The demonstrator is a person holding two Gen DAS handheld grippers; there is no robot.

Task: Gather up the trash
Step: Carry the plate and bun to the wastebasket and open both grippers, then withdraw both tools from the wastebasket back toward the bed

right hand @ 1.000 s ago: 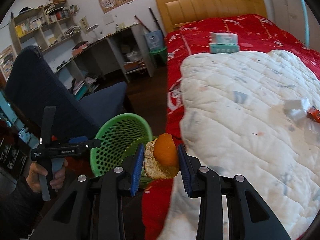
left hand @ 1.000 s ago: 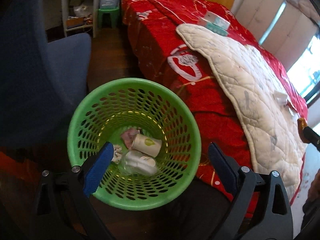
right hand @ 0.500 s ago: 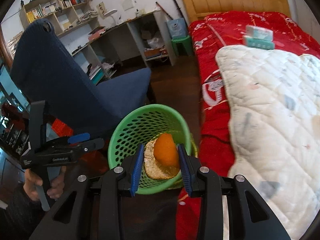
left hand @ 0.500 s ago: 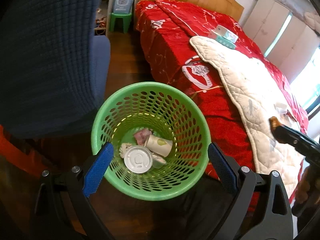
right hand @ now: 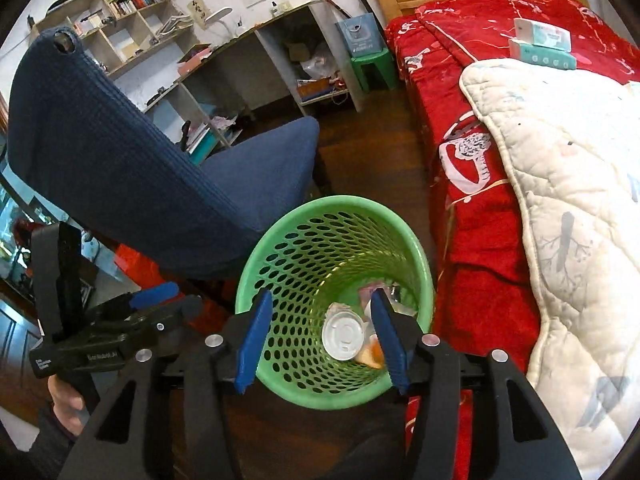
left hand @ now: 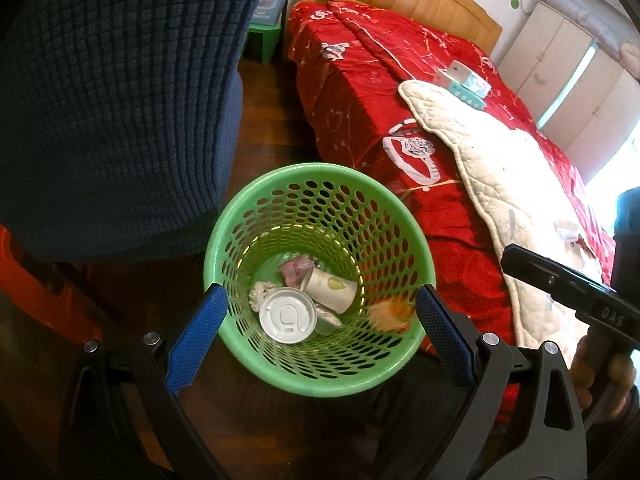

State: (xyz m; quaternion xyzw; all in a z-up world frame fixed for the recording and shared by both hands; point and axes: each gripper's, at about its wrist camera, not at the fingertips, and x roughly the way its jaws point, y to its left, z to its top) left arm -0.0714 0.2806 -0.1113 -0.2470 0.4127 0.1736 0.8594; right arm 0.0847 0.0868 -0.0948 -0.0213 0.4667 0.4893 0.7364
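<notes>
Looking down along my right claw (right hand: 322, 344), I am holding it over the mouth of the green perforated plastic wastebasket (right hand: 256, 276). Its blue-padded jaws are opening, and nothing is sitting between them. The orange peel scrap (right hand: 374, 354) is lying inside the basket, low against the wall just beside my right-hand pad, clear of both pads. In the left wrist view the same scrap (left hand: 390, 314) is showing as a blurred orange and cream patch on the inner wall, near the rim (left hand: 320, 168) side closest to the bed.

On the basket floor are resting a white round plastic cup lid (left hand: 288, 315), a white paper cup with a green leaf mark (left hand: 330, 290) lying on its side, a crumpled pink wrapper (left hand: 296, 270) and a small crumpled white paper ball (left hand: 260, 293), all touching or nearly touching one another.

My left claw (left hand: 318, 342) is hanging with its jaws wide apart, one pad on each side of the basket near the rim, gripping nothing. My left hand (right hand: 66, 398) is wrapping the handle at the lower left of the right wrist view.

The basket is standing on dark wooden floor (right hand: 360, 120), wedged between the dark blue fabric chair (right hand: 120, 168) and the side of the bed with the red patterned cover (right hand: 460, 92); both are lying just beside the rim, leaving open room mainly above. A cream quilted blanket (right hand: 560, 184) is draping the bed edge, and two tissue packs (right hand: 544, 44) are lying well apart from the basket, towards the headboard.
</notes>
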